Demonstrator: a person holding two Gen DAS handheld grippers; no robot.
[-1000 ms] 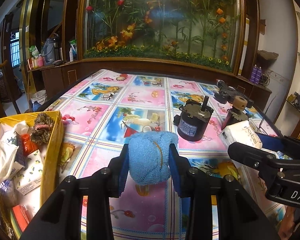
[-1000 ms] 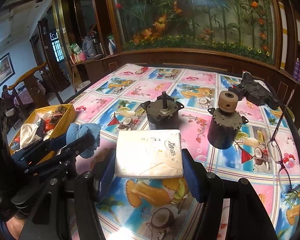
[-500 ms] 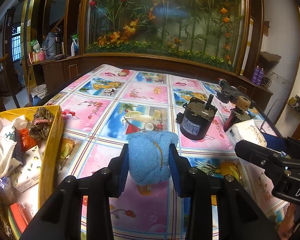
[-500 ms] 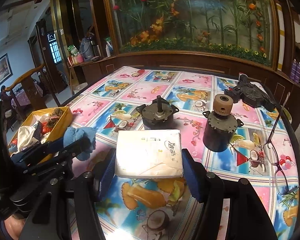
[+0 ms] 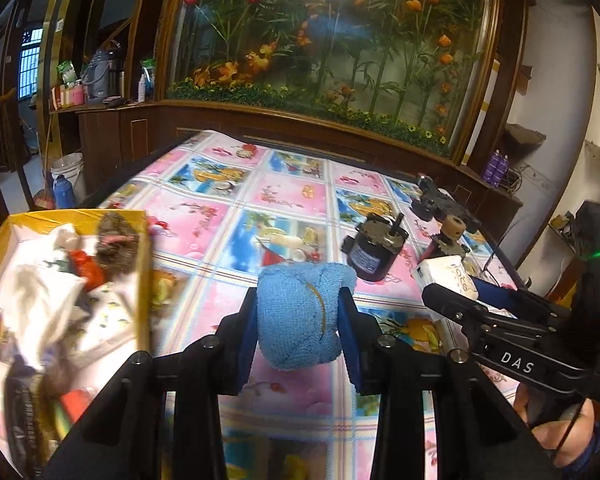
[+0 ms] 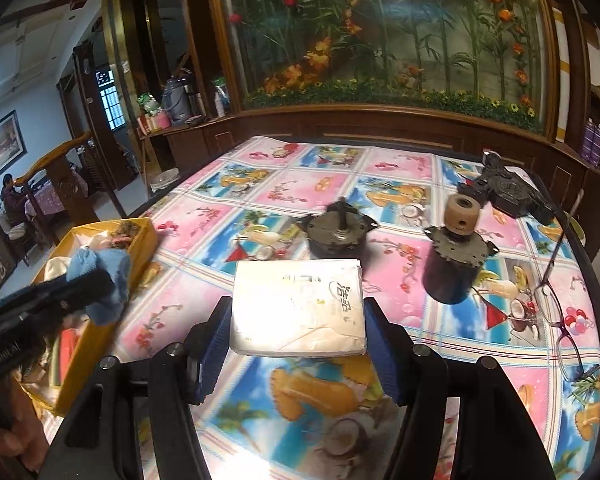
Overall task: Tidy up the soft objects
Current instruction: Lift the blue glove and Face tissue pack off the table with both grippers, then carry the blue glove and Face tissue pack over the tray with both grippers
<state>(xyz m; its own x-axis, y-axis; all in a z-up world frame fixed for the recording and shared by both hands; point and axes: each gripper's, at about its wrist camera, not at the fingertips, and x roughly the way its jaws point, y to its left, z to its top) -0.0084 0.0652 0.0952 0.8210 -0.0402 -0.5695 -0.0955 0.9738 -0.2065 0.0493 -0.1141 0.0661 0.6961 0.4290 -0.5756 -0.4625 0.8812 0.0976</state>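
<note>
We are working over a table (image 6: 284, 196) spread with a glossy cloth of pink and blue fruit-and-drink squares, standing before a dark wood cabinet whose glass panel (image 5: 340, 60) is showing artificial flowers and bamboo. Our left gripper (image 5: 298, 320) is pinching a rolled blue towel (image 5: 304, 316) between its blue pads, lifted clear of the cloth near the yellow box (image 5: 144, 264) of soft things at the table's left edge. Our right gripper (image 6: 298, 320) is clamping a white tissue pack (image 6: 298, 312) flat between its jaws, above the cloth. Two motors (image 6: 338, 230) are sitting beyond it, with spectacles (image 6: 556, 308) to the right. The box's contents are blurring into a jumble we cannot sort.
</note>
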